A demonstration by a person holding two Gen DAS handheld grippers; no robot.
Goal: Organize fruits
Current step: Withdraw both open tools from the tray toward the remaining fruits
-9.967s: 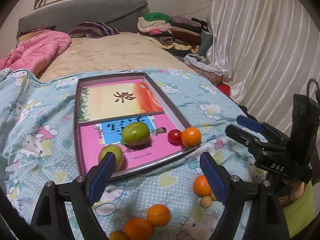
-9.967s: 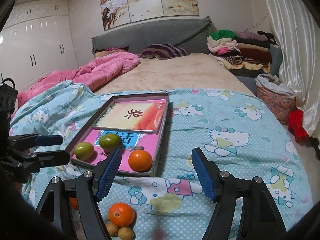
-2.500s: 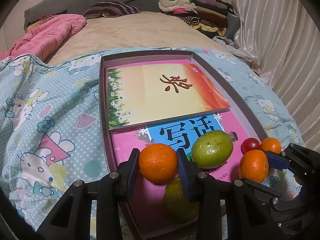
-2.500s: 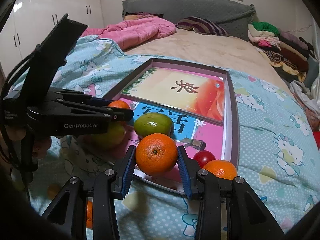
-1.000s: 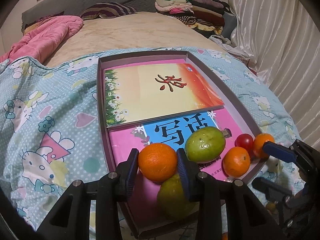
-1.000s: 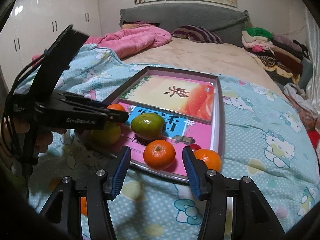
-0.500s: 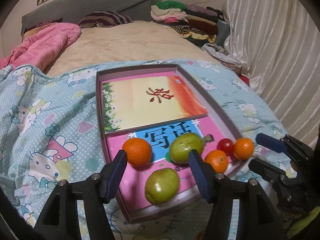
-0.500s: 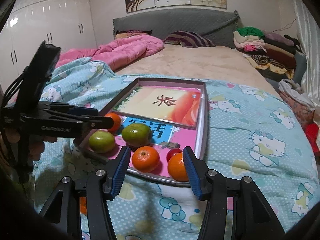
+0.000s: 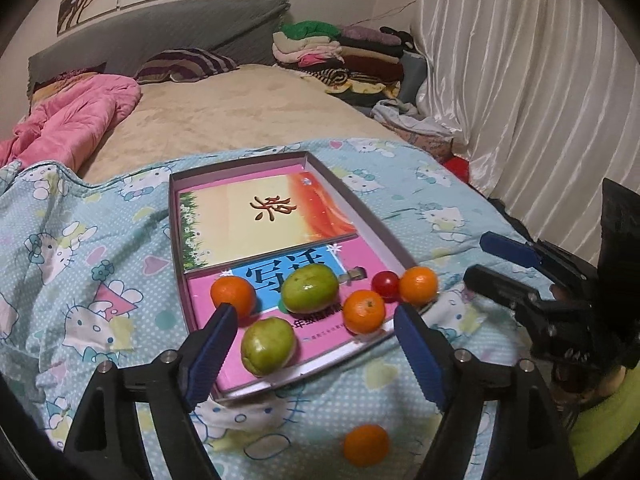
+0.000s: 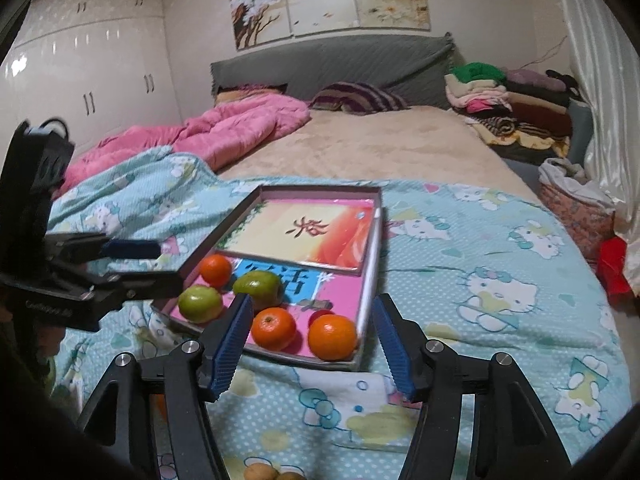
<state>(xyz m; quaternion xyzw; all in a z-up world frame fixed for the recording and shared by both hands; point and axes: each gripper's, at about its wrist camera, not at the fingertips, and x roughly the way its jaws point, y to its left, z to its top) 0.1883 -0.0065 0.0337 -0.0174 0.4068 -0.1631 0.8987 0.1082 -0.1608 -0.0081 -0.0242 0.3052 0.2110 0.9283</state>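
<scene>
Resting in the shallow tray [image 9: 394, 236], three glossy oranges [image 9: 364, 311], two green fruits [image 9: 310, 288] and a red cherry tomato [image 9: 386, 283] crowd its 6 o'clock end. Both the left gripper [image 9: 314, 354] and right gripper [image 10: 310, 346] have just been opening and hold nothing. A booklet [image 9: 264, 218] bears "岑".

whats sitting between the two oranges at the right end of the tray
A small red cherry tomato lies between the middle orange and the corner orange, slightly behind them; the left wrist view shows it best.
</scene>
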